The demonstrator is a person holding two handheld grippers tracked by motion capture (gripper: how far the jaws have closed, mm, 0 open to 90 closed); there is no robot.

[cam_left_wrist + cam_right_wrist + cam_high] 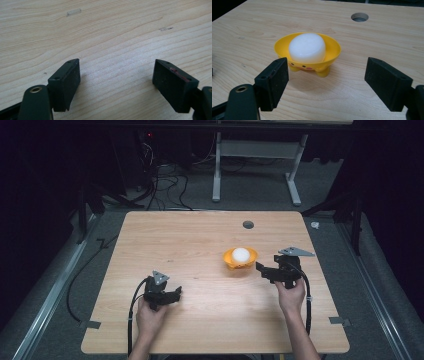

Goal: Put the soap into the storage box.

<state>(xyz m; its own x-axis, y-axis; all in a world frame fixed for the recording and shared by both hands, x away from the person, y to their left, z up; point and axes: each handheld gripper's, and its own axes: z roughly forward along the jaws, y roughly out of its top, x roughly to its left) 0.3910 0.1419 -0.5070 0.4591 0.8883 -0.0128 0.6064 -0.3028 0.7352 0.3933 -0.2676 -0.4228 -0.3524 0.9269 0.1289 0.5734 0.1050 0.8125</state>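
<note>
While the right hand-held gripper (262,268) hovers just beside the yellow bowl (240,258) in the high view, the left hand-held gripper (176,293) rests well apart, wide open over bare tabletop (200,240). Its own view shows empty jaws. From the right gripper view, jaws spread wide and empty face the footed bowl (312,64), directly ahead, cradling a white rounded block (307,48); this looks like the approach, and next comes advancing to straddle the rim.

White soap (307,48) in yellow footed dish (332,56), upright on table.
</note>
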